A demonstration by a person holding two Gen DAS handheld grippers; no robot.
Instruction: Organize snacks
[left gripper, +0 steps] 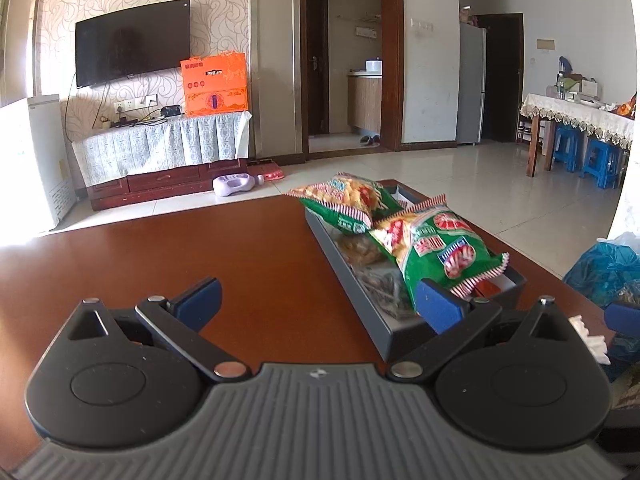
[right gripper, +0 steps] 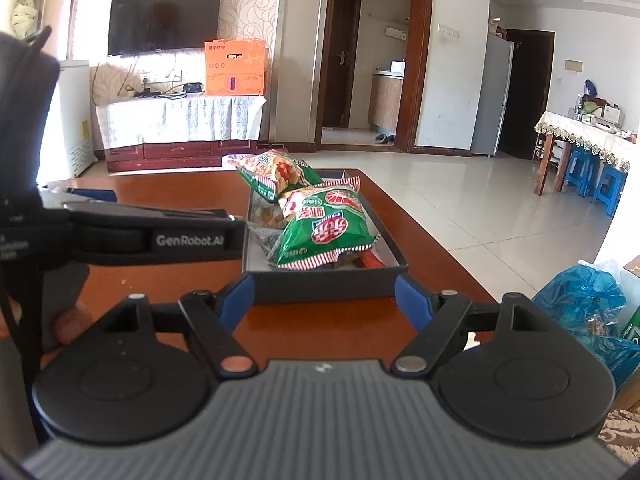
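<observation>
Both grippers, left point(left gripper: 320, 304) and right point(right gripper: 326, 300), gape empty; snack bags point(right gripper: 324, 232) crowd the tray point(right gripper: 324, 280) (smaller packets beneath, perhaps nuts).

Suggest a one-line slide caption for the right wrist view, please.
Open right gripper faces a dark tray holding two green snack bags on a wooden table.

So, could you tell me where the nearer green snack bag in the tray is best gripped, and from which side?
Grip the nearer green bag by its red-striped crimped seam at the near edge, coming from the near side with the right gripper, which is open and already faces it. That seam is flat, thin and overhangs the other snacks in the tray; the puffy middle would likely slip.
</observation>
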